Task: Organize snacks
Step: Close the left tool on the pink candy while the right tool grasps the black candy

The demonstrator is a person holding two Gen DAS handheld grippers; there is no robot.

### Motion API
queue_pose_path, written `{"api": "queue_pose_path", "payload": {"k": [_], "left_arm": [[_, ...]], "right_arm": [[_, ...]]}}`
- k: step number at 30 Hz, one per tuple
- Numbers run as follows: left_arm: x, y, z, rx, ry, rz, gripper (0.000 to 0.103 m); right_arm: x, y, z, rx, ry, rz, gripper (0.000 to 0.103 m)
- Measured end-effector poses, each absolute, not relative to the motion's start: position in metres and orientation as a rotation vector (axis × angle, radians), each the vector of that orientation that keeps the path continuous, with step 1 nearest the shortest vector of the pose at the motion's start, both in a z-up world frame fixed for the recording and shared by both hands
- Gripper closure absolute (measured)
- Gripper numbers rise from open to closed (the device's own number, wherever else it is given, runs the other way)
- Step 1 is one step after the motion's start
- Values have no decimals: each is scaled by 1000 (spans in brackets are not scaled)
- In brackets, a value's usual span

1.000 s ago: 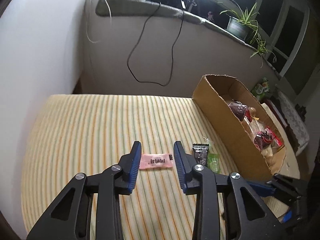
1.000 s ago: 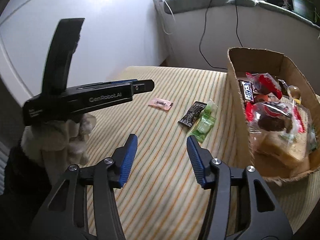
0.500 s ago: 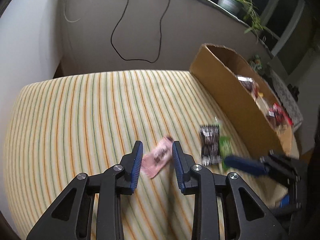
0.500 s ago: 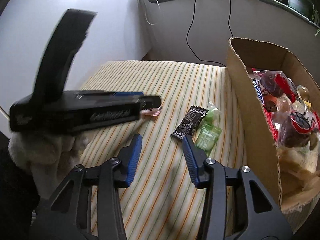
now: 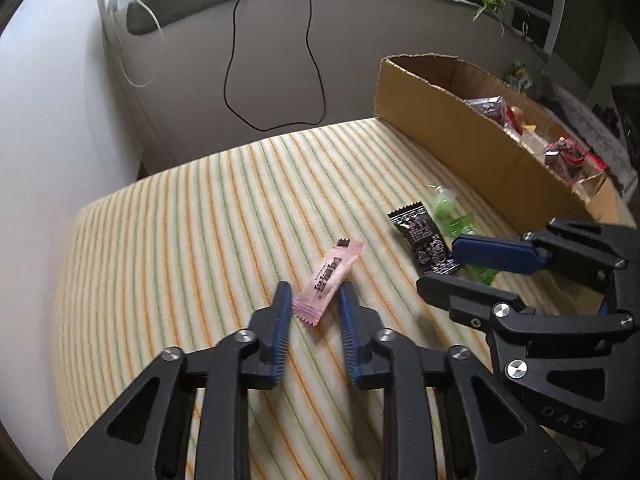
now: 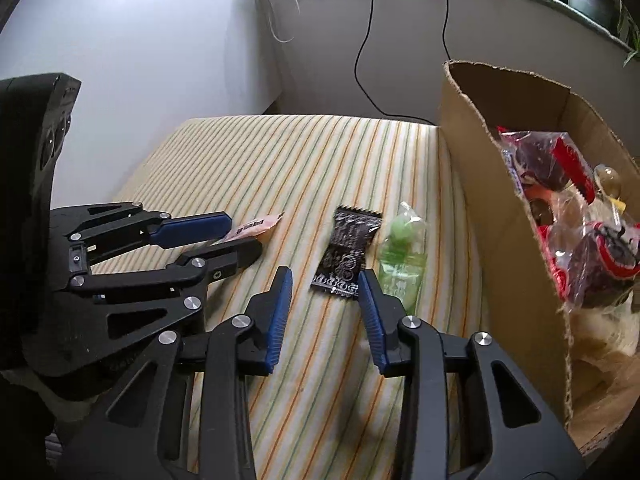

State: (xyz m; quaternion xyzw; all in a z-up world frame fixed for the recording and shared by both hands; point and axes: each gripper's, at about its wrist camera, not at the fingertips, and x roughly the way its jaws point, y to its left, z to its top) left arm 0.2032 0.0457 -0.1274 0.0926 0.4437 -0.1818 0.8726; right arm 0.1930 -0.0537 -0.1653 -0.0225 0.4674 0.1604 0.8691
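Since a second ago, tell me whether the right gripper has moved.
Yes. The right gripper has moved in toward the black wrapper, which lies beside the cardboard box. Its jaws have just been closing, with the wrapper's near end between the tips.

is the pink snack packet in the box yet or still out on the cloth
Out. The pink packet lies flat on the striped cloth, apart from the cardboard box, its near end between the left gripper jaws, which have been closing.
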Motion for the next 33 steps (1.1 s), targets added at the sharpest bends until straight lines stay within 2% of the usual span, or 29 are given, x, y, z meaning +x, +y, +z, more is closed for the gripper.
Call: {"api": "queue_pose_path", "payload": {"k": [3,19,21,26,27,30,33], "left_arm": [[204,52,-126,183,924,-357,93],[210,47,-123,186,903,-400,93],[212,46,-122,181,902,-390,98],[215,59,-123,121,907,-365,99],[214,61,-124,121,904,-357,99],[212,71,-124,110,903,-342,99],[210,76,-125,95,900,-338,99]], "right_arm": [[194,-52,-166,-53,981,336,66],[200,-43,-170,-87,981,339,66],[201,-46,-170,-67,984,335,66],[203,-55,-165,-11,981,326,66],[204,-55,-164,-8,981,324,65],[208,-51,-165,-11,987,313,50],[215,-41,-168,-23,997,301,49]]}}
